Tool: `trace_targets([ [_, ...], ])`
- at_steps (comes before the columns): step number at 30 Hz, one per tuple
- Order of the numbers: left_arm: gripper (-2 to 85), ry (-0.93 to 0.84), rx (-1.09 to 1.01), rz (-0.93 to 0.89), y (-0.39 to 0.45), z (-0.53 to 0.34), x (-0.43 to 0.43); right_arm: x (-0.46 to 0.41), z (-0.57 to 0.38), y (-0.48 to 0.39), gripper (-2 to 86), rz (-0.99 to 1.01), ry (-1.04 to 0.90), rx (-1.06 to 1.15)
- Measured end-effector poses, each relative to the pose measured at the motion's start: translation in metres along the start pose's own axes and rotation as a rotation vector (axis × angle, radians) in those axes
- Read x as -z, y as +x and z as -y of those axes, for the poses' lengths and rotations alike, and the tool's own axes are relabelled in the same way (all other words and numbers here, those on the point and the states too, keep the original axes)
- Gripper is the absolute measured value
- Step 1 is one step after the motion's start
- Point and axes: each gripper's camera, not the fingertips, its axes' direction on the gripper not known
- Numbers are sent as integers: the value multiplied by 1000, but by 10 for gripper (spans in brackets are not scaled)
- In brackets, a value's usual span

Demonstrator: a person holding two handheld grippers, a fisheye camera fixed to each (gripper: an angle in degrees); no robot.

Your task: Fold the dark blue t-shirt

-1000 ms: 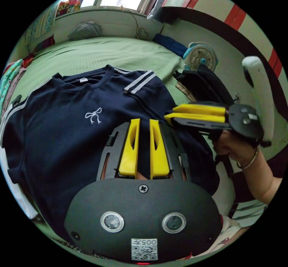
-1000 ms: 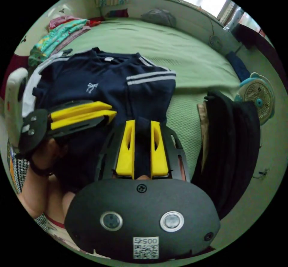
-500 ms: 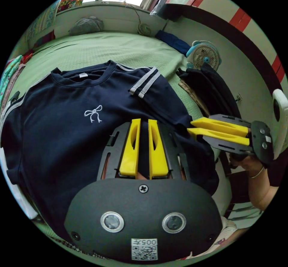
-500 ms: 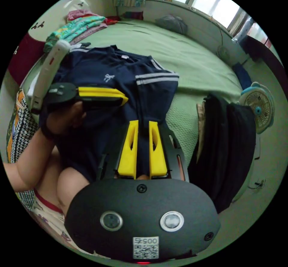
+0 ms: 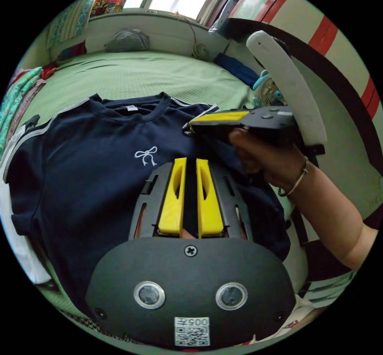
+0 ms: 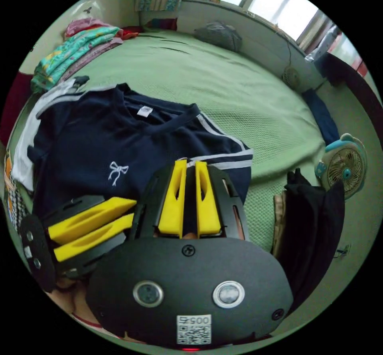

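The dark blue t-shirt [image 5: 87, 163] lies flat on the green bed [image 6: 223, 87], your left claw [image 5: 190, 163] and right claw [image 6: 190, 167] nearly closed around its cloth, so a weak pinch may let the striped sleeve [image 6: 227, 161] slip and wrinkle

Dark blue t-shirt [image 5: 91, 171], white bow on chest, lies front-up and spread on the green bed
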Motion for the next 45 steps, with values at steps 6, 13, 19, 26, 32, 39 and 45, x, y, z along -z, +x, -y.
trace_targets([
  [6,55,25,91,-24,-25,-8,29,-3,15,-12,53,52,-47,-44],
  [13,53,93,232,-11,-61,-44,99,15,-22,-49,84,-60,-69,31],
  [19,53,58,285,200,-92,-80,165,35,-5,-76,98,-48,-70,97],
  [26,62,27,367,282,-134,-89,215,91,40,-180,121,139,73,280],
  [32,83,50,356,336,-147,-91,239,111,90,-272,138,254,138,456],
  [39,111,13,362,350,-162,-72,237,91,122,-362,134,212,88,620],
  [45,52,-92,372,411,-157,-65,228,67,124,-377,5,61,89,676],
])
